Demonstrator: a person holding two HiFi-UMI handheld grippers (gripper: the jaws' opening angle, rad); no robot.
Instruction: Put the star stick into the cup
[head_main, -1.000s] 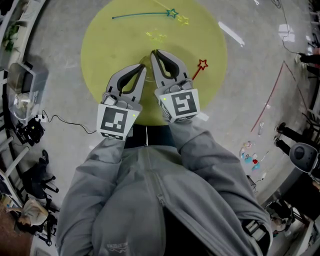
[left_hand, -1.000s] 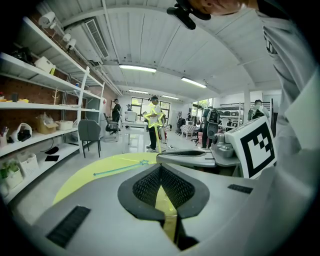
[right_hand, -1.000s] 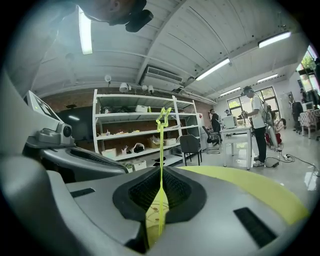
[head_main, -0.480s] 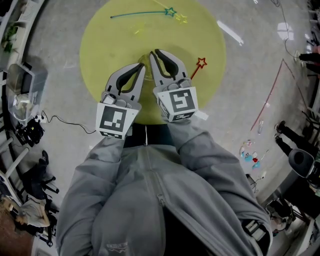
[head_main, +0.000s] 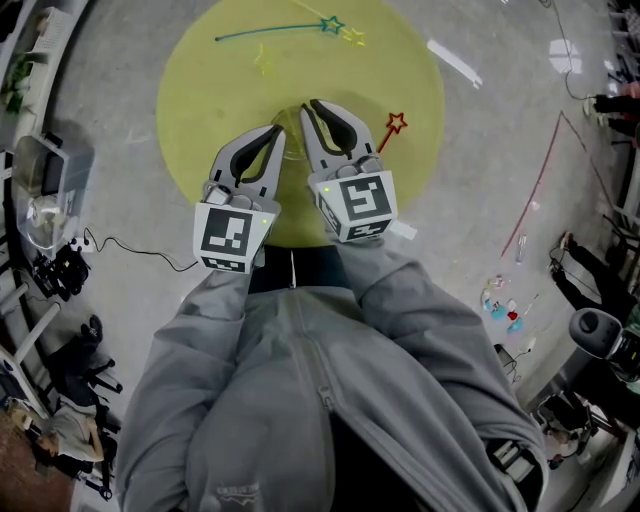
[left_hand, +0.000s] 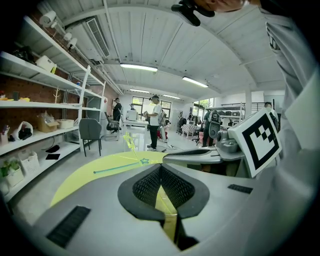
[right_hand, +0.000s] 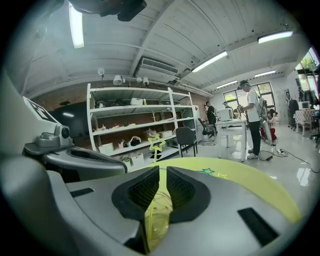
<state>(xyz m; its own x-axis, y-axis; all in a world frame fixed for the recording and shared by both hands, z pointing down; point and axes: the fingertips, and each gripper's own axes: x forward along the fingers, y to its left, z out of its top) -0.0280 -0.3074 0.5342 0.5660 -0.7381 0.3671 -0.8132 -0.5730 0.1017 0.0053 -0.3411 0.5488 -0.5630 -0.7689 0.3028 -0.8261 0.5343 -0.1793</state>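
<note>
A yellow-green star stick (right_hand: 156, 143) stands up between the pads of my right gripper (right_hand: 162, 170), which is shut on its stem. Below those jaws the stem runs down into a clear cup (right_hand: 157, 212). In the head view its star (head_main: 262, 65) leans up and to the left of both grippers. My right gripper (head_main: 310, 105) and left gripper (head_main: 275, 130) sit tip to tip over the round yellow table (head_main: 200, 120), with the cup (head_main: 291, 122) mostly hidden between them. The left gripper (left_hand: 161, 167) is shut on the cup's thin wall (left_hand: 169, 225).
A teal star stick (head_main: 270, 30) and a yellow star (head_main: 352, 37) lie at the table's far side, and a red star stick (head_main: 392, 128) lies right of my right gripper. Shelves (right_hand: 135, 125), a chair (left_hand: 90, 130) and standing people are beyond the table.
The star end of the held stick has swung to the left in the head view. Both grippers have stayed almost where they were.
</note>
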